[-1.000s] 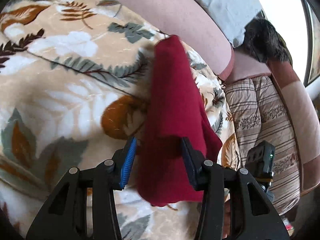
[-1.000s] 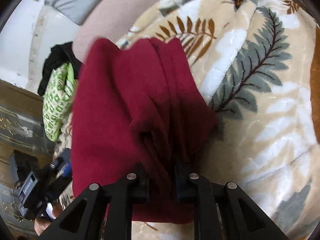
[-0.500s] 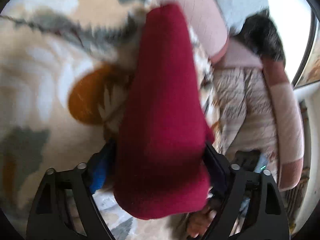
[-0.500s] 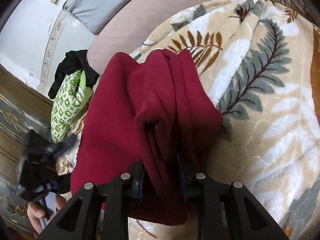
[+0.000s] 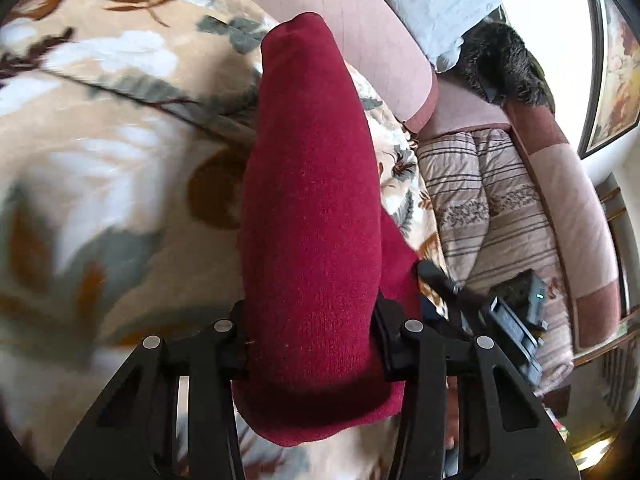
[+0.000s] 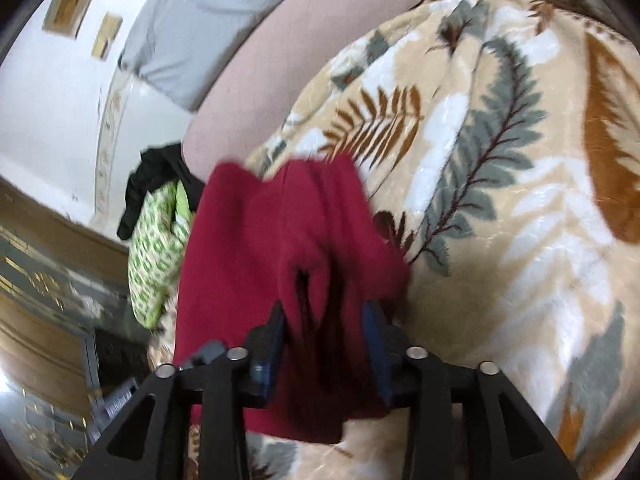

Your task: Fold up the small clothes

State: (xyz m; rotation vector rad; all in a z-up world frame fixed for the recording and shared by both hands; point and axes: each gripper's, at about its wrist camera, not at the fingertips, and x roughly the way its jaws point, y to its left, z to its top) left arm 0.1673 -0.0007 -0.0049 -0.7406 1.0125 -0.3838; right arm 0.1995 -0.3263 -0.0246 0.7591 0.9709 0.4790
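A dark red knit garment (image 5: 308, 160) lies folded into a long roll on the leaf-patterned blanket (image 5: 100, 152). My left gripper (image 5: 310, 320) has its jaws closing on the near end of this roll, and the cloth fills the whole gap between the pads. In the right wrist view the same red garment (image 6: 248, 248) is bunched in folds. My right gripper (image 6: 326, 328) has its jaws opening, the blue pads (image 6: 274, 344) standing apart with loose folds still between them. The right gripper's body (image 5: 516, 320) shows low at the right of the left wrist view.
The blanket (image 6: 500, 200) covers a sofa with a pink back cushion (image 5: 384, 40). A striped quilt (image 5: 480, 208) and a dark furry item (image 5: 504, 64) lie to the right. A green patterned cloth (image 6: 156, 248) and a black cloth (image 6: 156, 172) sit at the left edge.
The left jaws spread wide around the red roll, then came back in against it. The right jaws, earlier pinched tight on the bunched cloth, have parted.
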